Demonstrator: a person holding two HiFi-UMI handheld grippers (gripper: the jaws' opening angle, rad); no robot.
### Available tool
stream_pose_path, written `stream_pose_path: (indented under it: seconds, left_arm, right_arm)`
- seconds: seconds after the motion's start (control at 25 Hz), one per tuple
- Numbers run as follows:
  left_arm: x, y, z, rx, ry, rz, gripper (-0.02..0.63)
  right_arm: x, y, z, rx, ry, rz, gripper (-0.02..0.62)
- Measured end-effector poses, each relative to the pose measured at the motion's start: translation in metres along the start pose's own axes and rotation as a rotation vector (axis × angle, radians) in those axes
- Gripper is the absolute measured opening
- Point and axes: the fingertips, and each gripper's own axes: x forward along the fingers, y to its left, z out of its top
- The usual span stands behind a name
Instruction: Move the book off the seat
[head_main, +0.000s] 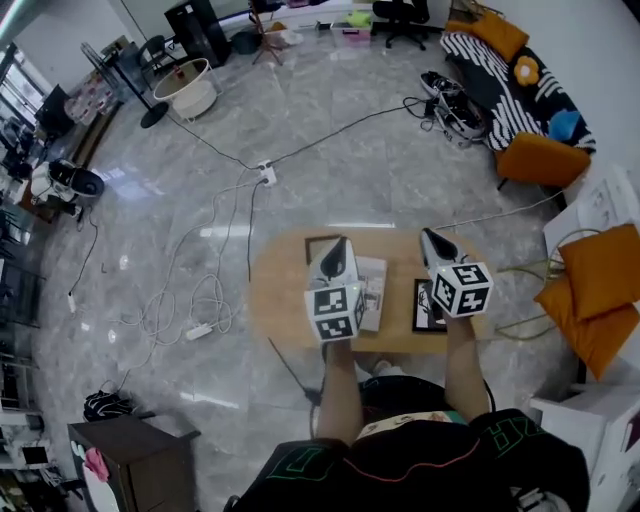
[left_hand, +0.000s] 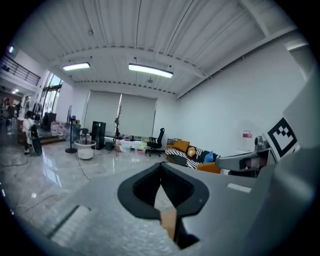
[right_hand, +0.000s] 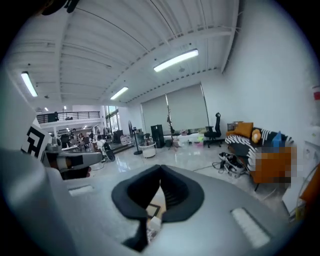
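The fingers (left_hand: 142, 189) of our left gripper (head_main: 340, 247) are pressed together tip to tip, and the gap behind them shows a sliver of pale wood. The fingers (right_hand: 177, 192) of our right gripper (head_main: 430, 238) are likewise closed on each other, with a corner of a dark frame showing below them. Both grippers hang side by side over the oval wooden bench (head_main: 275, 290) and point toward 12 o'clock, the left over its middle and the right toward its 3 o'clock end. The book (head_main: 373, 292) lies flat on the bench between them, pale-paged, just at 3 o'clock of the left gripper's marker cube; we cannot tell how high the grippers are above it. A dark-framed flat thing (head_main: 427, 312) lies at 3 o'clock of the book, under the right gripper, and a second dark frame (head_main: 318, 244) lies at 11 o'clock of it. Farther out, a striped sofa (head_main: 500, 80) stands at 1 o'clock on the marble floor (head_main: 350, 150), orange cushions (head_main: 600, 280) sit at 3 o'clock, and white cables (head_main: 190, 300) trail at 9 o'clock.
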Motion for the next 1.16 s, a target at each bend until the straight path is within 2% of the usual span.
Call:
stream_pose_path:
  seconds: [0.12, 0.24, 0.4, 0.56, 1.16]
  left_arm:
    - [-0.015, 0.016, 0.036, 0.029, -0.071, 0.055, 0.011]
    - [-0.026, 0.023, 0.057, 0.038, -0.115, 0.084, 0.011]
    - [-0.036, 0.023, 0.065, 0.069, -0.135, 0.091, 0.011]
    - [-0.037, 0.013, 0.067, 0.191, -0.130, 0.105, 0.011]
    - [-0.038, -0.005, 0.085, 0.218, -0.206, 0.099, 0.011]
  right_arm:
    - [-0.007, 0.010, 0.041, -0.051, -0.098, 0.009, 0.003]
    - [-0.014, 0.012, 0.066, -0.091, -0.154, -0.006, 0.004]
    - [-0.021, 0.016, 0.076, -0.110, -0.184, -0.027, 0.003]
    - [-0.027, 0.015, 0.080, -0.123, -0.201, -0.040, 0.005]
    - [-0.050, -0.001, 0.102, -0.179, -0.287, -0.058, 0.003]
